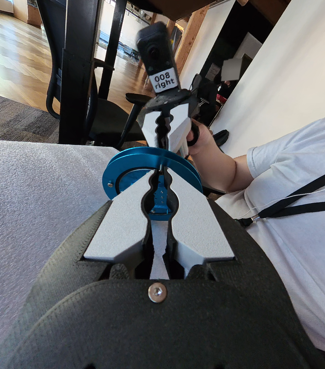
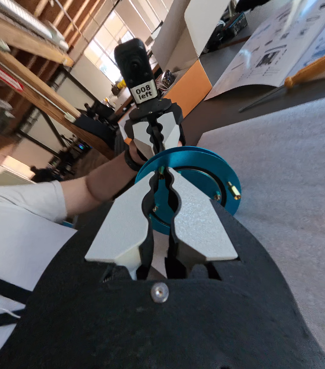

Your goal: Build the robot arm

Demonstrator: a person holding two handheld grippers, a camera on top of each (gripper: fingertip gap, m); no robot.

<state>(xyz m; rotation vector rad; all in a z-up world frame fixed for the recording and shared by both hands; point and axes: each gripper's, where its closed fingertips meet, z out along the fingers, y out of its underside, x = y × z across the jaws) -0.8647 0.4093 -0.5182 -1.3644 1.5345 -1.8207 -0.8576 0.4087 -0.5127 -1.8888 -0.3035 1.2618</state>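
I see a blue metal pulley wheel (image 1: 135,159), two anodised discs with a groove between them and brass standoffs (image 2: 234,191), upright on edge over the grey-matted desk (image 2: 289,159). My left gripper (image 1: 160,171) and right gripper (image 2: 164,171) face each other, fingers closed on its rim from opposite sides.

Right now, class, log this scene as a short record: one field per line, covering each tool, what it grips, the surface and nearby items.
left tool: shut on a small metal post at the blue wheel's rim
right tool: shut on a brass standoff on the wheel's opposite face
blue wheel: metal, double-flanged, on edge between the two tools
surface: grey foam mat
nearby: wooden-handled tool, printed sheets, orange and white box
person: white shirt, black lanyard
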